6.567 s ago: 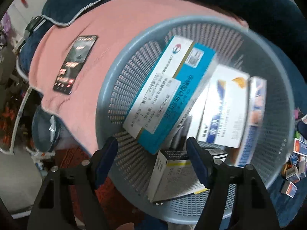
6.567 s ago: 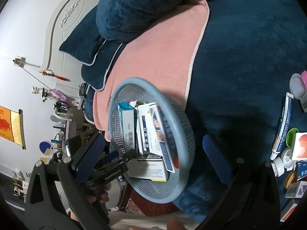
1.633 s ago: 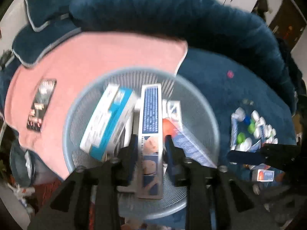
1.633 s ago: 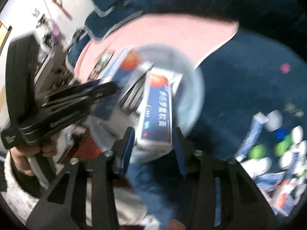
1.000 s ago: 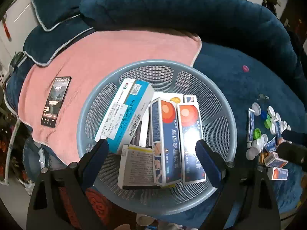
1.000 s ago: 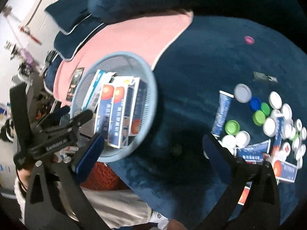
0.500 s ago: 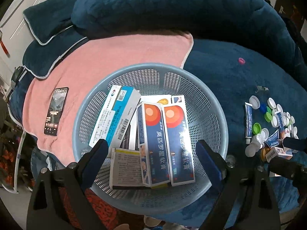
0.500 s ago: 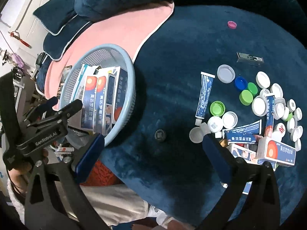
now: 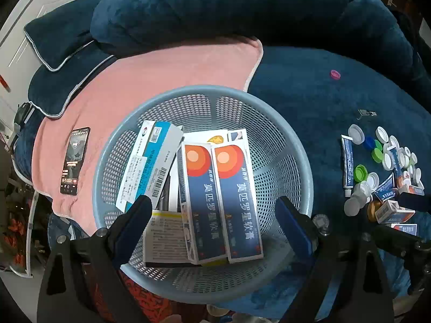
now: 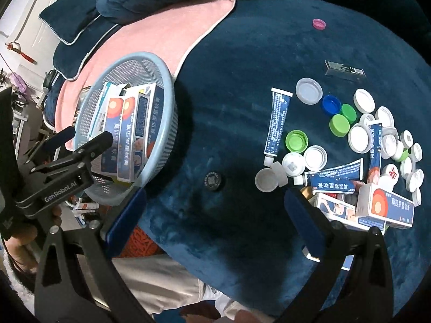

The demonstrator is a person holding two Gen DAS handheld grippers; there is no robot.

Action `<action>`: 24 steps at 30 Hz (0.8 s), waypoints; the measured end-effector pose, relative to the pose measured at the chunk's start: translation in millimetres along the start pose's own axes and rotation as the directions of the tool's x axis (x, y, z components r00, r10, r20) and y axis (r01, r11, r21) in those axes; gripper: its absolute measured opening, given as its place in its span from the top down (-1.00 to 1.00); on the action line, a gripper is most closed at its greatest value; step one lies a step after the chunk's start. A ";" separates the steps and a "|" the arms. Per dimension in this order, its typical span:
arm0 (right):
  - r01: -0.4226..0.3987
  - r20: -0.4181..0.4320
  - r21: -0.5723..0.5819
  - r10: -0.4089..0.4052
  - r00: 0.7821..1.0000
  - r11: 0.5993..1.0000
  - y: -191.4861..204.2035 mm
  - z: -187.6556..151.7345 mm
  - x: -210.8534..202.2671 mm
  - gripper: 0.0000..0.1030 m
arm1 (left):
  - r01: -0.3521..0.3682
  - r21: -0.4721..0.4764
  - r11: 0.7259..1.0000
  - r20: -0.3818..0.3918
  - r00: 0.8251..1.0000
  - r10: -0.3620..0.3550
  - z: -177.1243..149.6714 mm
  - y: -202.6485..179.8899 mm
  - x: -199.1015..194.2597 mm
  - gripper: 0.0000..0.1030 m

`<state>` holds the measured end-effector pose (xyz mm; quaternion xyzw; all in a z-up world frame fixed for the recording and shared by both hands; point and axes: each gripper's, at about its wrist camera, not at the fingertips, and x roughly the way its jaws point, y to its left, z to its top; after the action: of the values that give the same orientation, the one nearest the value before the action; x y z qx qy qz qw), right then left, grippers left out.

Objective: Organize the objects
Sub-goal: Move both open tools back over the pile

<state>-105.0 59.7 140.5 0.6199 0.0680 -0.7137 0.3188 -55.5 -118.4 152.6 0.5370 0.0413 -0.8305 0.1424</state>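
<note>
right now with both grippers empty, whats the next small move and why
Probably swing the right gripper, open and empty, toward the ointment box lying just beside its right finger among the loose caps. Two matching boxes already sit in the basket, and this one is the nearest box not yet put away.

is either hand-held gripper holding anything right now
Nothing is held. The left hand-held gripper hangs open over the basket; the right hand-held gripper is open above the blue cushion.

"GenRobot.AI" stands in white on the black left tool (image 10: 64,185) beside the basket (image 10: 164,145), whose blue boxes (image 9: 237,202) read "莫匹罗星软膏".
</note>
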 end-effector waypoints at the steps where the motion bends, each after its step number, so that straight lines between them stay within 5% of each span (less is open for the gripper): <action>1: 0.002 -0.002 0.002 -0.002 1.000 1.000 -1.4 -0.3 0.3 -1.00 | 0.000 0.002 1.000 0.000 1.000 0.000 0.2 -0.8 0.0 -0.82; 16: -0.020 0.023 0.071 0.018 1.000 0.997 -49.2 7.2 -21.3 -1.00 | -0.007 0.111 0.994 0.006 1.000 0.007 3.7 -40.7 -2.3 -0.82; 24: 0.055 -0.027 -0.106 -0.058 0.998 0.993 -129.6 -16.9 -43.9 -1.00 | 0.063 0.220 0.973 0.013 0.998 -0.068 2.1 -86.1 -13.9 -0.82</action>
<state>-159.4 186.3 138.9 0.6106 0.1278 -0.7086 0.3296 -76.2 -33.9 158.7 0.5393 -0.0344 -0.8396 0.0551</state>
